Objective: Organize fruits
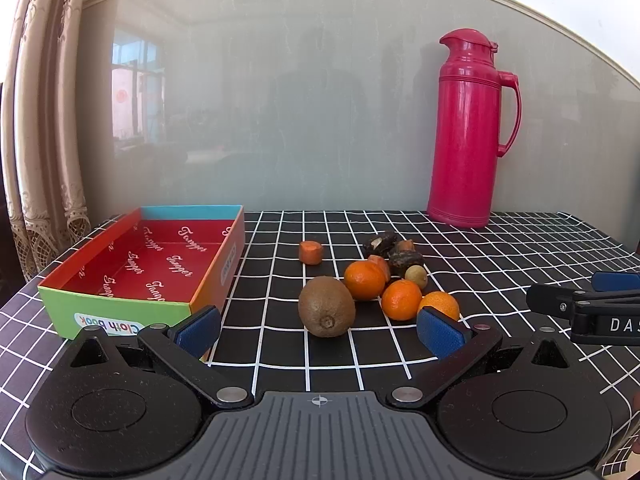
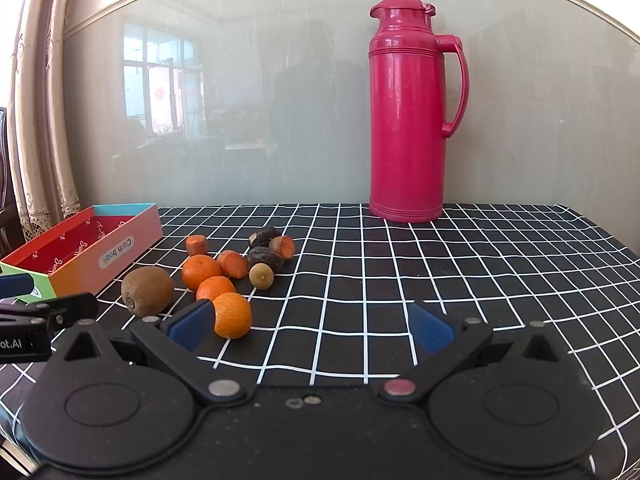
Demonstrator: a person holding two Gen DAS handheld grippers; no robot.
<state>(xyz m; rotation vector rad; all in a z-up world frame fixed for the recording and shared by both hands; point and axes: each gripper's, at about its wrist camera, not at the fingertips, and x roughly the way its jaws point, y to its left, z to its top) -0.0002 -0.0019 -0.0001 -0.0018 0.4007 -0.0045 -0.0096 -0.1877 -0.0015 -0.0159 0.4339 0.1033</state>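
Fruits: a loose cluster lies on the checked tablecloth (image 1: 500, 264), right of the open box (image 1: 132, 304) and in front of the pink flask (image 1: 466, 128).
Kiwi: the kiwi (image 1: 326, 306) lies at the near left of the cluster, just beside the rear orange (image 1: 364, 280).
Oranges: the rear orange, the middle orange (image 1: 401, 299) and the front orange (image 1: 440, 305) run in a diagonal line toward the near right.
Small items: a longan (image 1: 416, 277), two dark shrivelled fruits (image 1: 404, 261) and orange carrot pieces (image 1: 311, 252) lie behind the oranges.
Left gripper: the left gripper (image 1: 319, 330) has its jaws spread wide and holds nothing; the kiwi sits just ahead of the gap between its blue pads (image 1: 440, 334); whether the right pad touches the front orange cannot be told.
Right gripper: the right gripper (image 2: 310, 326) has its jaws spread wide and holds nothing; its left pad (image 2: 192, 322) stands against or just beside the front orange (image 2: 232, 316).
Box: the box interior is red with white script; no fruit is visible inside it.
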